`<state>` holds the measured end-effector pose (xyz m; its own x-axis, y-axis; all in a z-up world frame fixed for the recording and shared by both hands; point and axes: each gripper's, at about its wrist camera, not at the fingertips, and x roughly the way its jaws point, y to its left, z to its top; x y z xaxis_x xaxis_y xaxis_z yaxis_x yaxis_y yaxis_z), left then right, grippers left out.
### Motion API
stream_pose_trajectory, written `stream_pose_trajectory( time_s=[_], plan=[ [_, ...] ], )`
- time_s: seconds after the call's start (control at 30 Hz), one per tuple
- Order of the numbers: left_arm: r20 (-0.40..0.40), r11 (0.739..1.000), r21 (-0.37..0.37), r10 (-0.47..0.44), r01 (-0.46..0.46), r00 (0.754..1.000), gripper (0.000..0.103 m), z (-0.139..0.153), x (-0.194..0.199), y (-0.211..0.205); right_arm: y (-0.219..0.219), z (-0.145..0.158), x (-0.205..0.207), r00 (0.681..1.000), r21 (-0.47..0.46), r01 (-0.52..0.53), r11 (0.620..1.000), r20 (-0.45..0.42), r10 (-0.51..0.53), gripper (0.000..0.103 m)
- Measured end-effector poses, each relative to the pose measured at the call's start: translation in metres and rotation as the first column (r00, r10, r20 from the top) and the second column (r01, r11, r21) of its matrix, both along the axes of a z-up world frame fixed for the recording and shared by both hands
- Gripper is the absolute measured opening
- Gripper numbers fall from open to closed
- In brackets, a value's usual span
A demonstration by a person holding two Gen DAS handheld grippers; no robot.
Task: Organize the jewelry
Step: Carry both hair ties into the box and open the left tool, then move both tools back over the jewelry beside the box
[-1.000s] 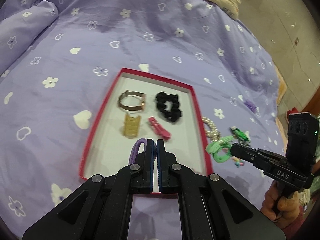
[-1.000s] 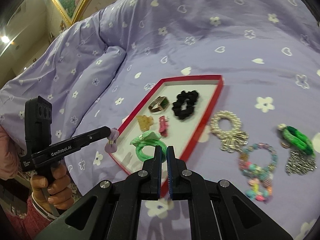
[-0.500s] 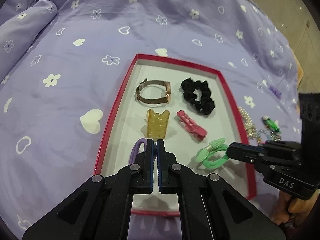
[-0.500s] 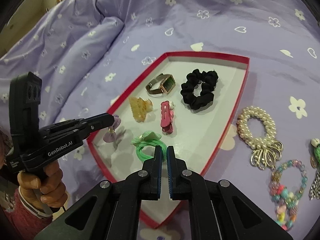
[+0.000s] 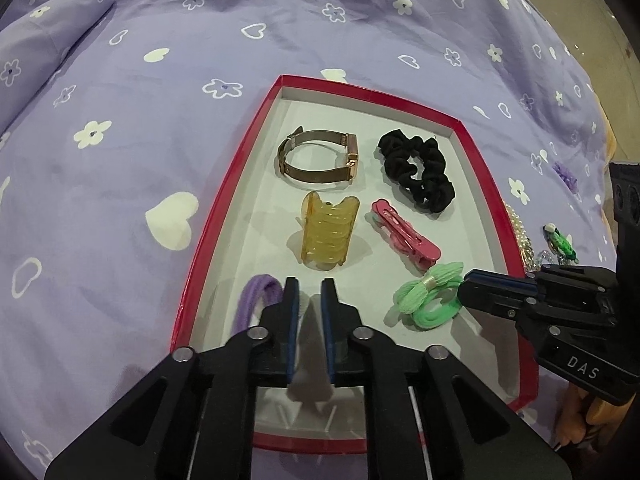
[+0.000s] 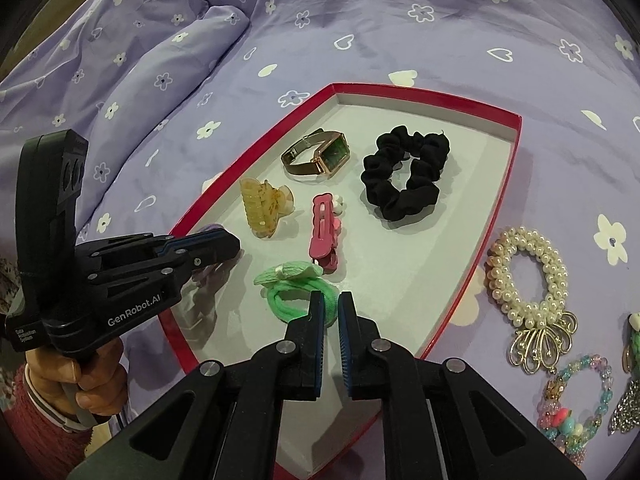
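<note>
Two looped hair ties, green point(image 5: 428, 300), purple point(image 5: 256, 300), red tray point(image 5: 476, 152)

Matt cloth black scrunchie point(image 5: 416, 174), metal mesh watch point(image 5: 318, 160), translucent glossy plastic claw clip point(image 5: 326, 236), soft cotton bedsheet point(image 5: 120, 140)

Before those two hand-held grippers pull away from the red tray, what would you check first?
1. Left hand-held gripper open, clear of purple hair tie: ok, the tie lies beside its left finger.
2. Right hand-held gripper let go of green hair tie: ok, jaws slightly apart.
3. Green hair tie fully resting on tray: ok.
4. Purple hair tie fully inside the rim: cannot tell, partly hidden.
5. Pearl bracelet sorted: not ok, it lies on the bedspread.
</note>
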<state>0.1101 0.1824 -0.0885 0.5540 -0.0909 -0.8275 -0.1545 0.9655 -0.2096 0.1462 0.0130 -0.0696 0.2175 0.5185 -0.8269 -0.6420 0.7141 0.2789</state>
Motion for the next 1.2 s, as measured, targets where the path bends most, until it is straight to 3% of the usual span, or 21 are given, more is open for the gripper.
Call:
stream_pose_trajectory(
  time_s=[0.17,0.27,0.47,0.7,1.03,1.2],
  plan=[
    [0.000,1.000,0.003,0.011,-0.011,1.000,0.037,0.002,-0.001,0.001,0.001,0.002,0.002,1.000,0.017,-0.003,1.000,-0.007,0.003,0.020],
    [0.005,1.000,-0.005,0.014,-0.014,1.000,0.038,0.004,-0.002,0.002,-0.001,0.006,0.000,1.000,0.021,-0.003,1.000,0.006,0.003,0.027],
    [0.028,1.000,-0.011,0.018,-0.018,0.999,0.044,0.014,-0.007,0.002,-0.012,0.018,-0.005,1.000,0.045,0.008,0.999,0.029,-0.010,0.028],
    [0.063,1.000,-0.014,0.027,-0.026,0.998,0.044,0.028,-0.014,0.005,-0.030,0.032,-0.010,0.998,0.087,0.037,0.996,0.050,-0.041,0.030],
    [0.073,0.999,0.007,-0.033,0.032,0.997,0.045,0.034,-0.042,-0.006,-0.083,0.045,-0.019,0.987,0.129,0.136,0.982,0.071,-0.146,0.035],
    [0.094,1.000,0.000,-0.023,0.023,0.995,0.052,0.042,-0.054,-0.006,-0.113,0.046,-0.023,0.978,0.142,0.189,0.972,0.063,-0.199,0.042]
  ],
)
